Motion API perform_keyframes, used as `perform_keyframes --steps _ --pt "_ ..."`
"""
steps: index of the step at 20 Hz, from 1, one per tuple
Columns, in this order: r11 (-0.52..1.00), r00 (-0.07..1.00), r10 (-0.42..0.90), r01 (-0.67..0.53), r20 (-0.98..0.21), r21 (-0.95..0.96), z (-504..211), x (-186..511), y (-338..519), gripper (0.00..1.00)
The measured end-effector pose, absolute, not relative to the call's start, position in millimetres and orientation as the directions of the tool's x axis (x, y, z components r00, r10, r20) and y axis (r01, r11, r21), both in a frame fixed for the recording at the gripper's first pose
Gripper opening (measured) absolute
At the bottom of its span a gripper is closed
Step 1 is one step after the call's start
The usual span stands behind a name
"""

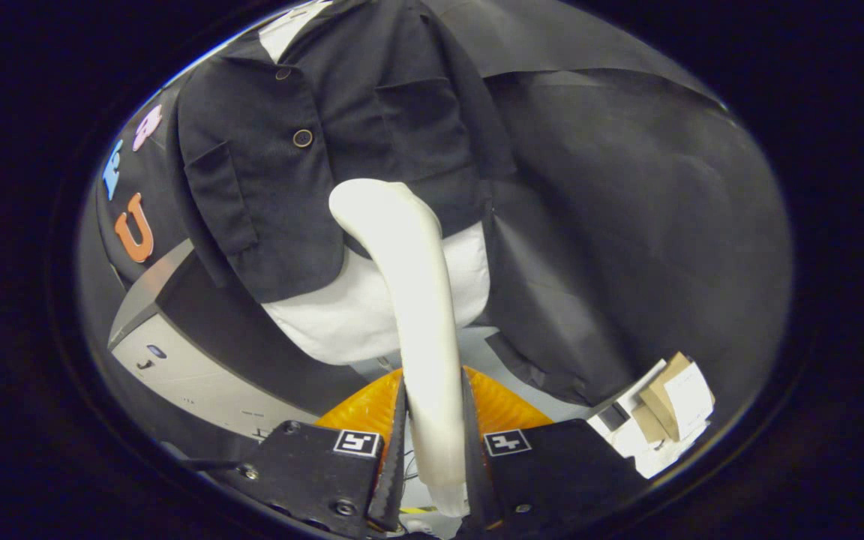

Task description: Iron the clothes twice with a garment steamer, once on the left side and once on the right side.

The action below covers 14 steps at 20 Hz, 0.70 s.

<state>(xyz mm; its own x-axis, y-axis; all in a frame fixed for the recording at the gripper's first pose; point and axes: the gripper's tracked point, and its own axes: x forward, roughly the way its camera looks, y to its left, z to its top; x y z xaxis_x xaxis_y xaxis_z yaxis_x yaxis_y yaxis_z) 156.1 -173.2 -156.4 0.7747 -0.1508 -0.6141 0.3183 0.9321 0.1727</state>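
Cardboard boxes (664,405) near right, contents not visible. Gripper (433,442) clamped on white garment steamer (417,300), both fingers pressing its handle. Steamer head far ahead against black jacket (312,135) over white shirt (349,315).

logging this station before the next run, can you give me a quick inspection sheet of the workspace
surface: grey cabinet top below the jacket, its pale front panel facing out
job's things: white garment steamer held upright, its head against the lower front of the dark buttoned jacket; white garment hangs out below the jacket hem
clutter: cardboard pieces and white paper beyond the fingers; an orange ribbed object just behind the fingers
grippers: gripper shut on the steamer's handle, both fingers pressing on it
cables: a thin dark lead beside one finger
surroundings: black cloth wall behind the clothes
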Motion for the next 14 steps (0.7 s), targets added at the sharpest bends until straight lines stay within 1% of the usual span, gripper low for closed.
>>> perform_keyframes --steps 4,6,10,14 --pt "0.916 0.764 -0.188 0.364 -0.617 0.171 -168 91 -146 0.37" --pt "0.916 0.768 -0.200 0.367 -0.608 0.163 -167 63 -127 0.37" --pt "0.930 0.785 -0.173 0.330 -0.595 0.164 -157 8 -73 0.37" --pt "0.961 0.808 -0.129 0.246 -0.575 0.129 -140 -31 -25 0.37"
